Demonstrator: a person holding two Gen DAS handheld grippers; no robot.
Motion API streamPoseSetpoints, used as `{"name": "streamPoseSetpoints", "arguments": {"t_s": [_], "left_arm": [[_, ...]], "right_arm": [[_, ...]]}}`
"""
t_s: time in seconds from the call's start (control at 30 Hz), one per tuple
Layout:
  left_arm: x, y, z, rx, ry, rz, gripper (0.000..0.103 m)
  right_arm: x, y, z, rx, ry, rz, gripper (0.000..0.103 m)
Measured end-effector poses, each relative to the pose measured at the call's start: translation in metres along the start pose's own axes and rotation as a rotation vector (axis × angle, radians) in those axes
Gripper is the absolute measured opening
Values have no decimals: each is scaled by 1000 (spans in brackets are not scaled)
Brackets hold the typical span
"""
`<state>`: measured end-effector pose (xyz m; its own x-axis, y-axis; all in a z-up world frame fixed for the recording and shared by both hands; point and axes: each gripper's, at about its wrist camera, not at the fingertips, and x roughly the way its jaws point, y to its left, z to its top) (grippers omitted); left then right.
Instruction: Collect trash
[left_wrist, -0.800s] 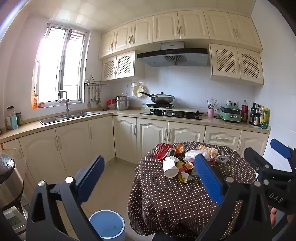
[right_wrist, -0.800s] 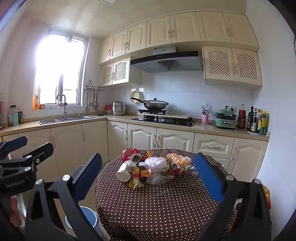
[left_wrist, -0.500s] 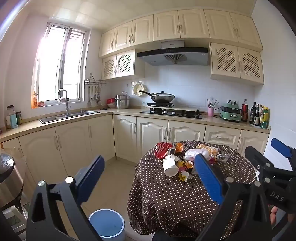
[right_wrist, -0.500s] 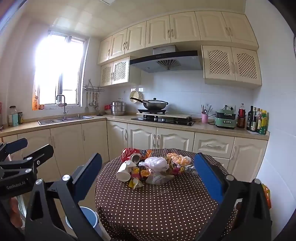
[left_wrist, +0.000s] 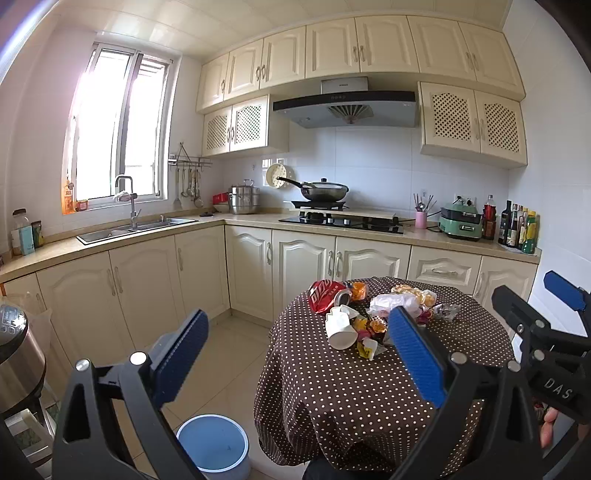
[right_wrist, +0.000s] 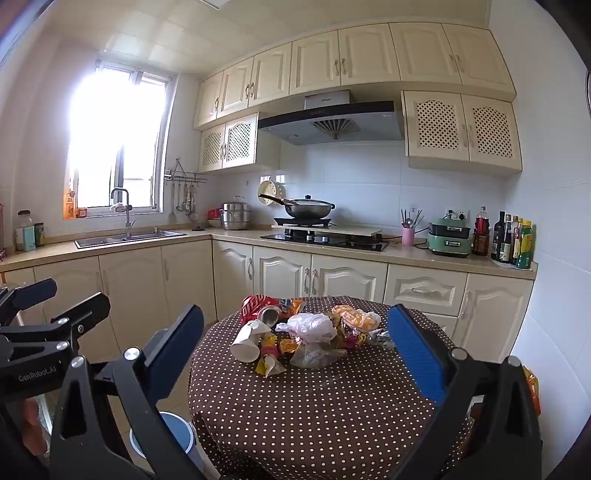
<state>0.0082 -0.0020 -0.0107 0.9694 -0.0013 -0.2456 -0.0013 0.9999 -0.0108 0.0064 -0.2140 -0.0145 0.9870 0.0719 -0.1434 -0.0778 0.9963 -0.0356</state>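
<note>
Both the left gripper (left_wrist: 295, 354) and the right gripper (right_wrist: 295, 354) stand wide open and empty. The trash pile (right_wrist: 303, 338) sits at the polka-dot tablecloth's (right_wrist: 314, 413) twelve o'clock; the blue bin (left_wrist: 213, 445) stands at seven o'clock.

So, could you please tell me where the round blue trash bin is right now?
The round blue trash bin stands on the tiled floor at the lower left of both wrist views, beside the left edge of the round table with the brown polka-dot cloth.
</note>
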Motion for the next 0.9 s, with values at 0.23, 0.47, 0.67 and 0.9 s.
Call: {"name": "streamPoseSetpoints", "arguments": {"t_s": [0.23,0.47,0.67,0.9], "left_arm": [[0,0,1,2,5,-1,96],[0,-1,2,3,7,-3,95],[0,-2,2,5,8,-4,96],[0,-2,2,3,9,-4,96]], "right_arm": [[0,0,1,4,2,5,96],[-1,-2,2,0,1,5,96],[0,-2,1,0,3,7,96],[0,-3,1,0,5,3,96]]}}
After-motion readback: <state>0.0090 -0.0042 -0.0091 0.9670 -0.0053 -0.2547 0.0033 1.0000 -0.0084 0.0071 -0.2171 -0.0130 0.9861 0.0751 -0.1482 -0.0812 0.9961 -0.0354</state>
